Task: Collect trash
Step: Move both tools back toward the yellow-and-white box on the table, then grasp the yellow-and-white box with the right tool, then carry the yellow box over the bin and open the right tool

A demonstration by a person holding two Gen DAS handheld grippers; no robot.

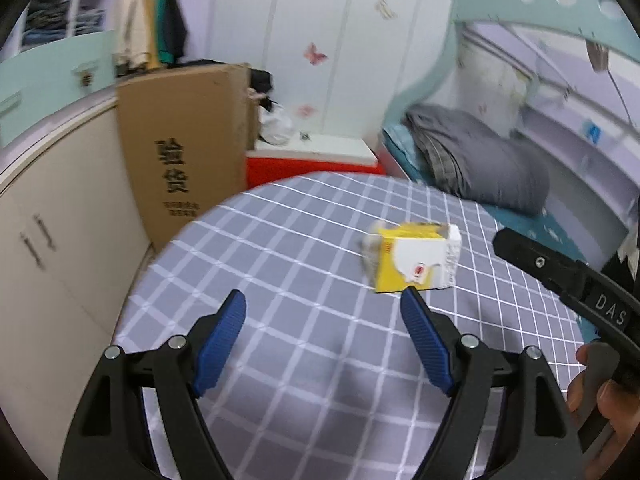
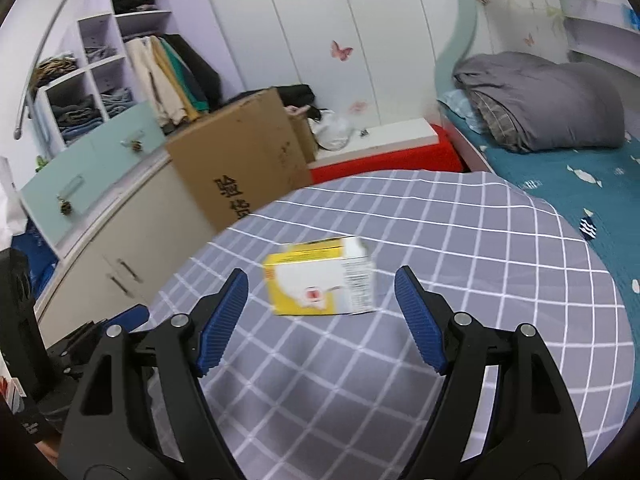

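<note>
Left wrist view: the left gripper (image 1: 323, 310) has its 2 blue fingers (image 1: 219, 344) spread wide with nothing between them, above a bench (image 1: 280, 248) draped in a grey checked cloth. A yellow and white carton (image 1: 414, 258) lies on the cloth, just past the right fingertip. The right gripper (image 1: 560, 276) reaches in from the right edge.

Right wrist view: the right gripper (image 2: 321, 282) is also wide and empty. The carton (image 2: 320, 286) lies on its side just beyond the fingertips, centred between them. A cardboard box (image 2: 240, 160) stands behind the bench.

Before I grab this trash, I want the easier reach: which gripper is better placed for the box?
Right gripper: open, with the box centred ahead of its jaws. The left gripper has it off to one side.
</note>
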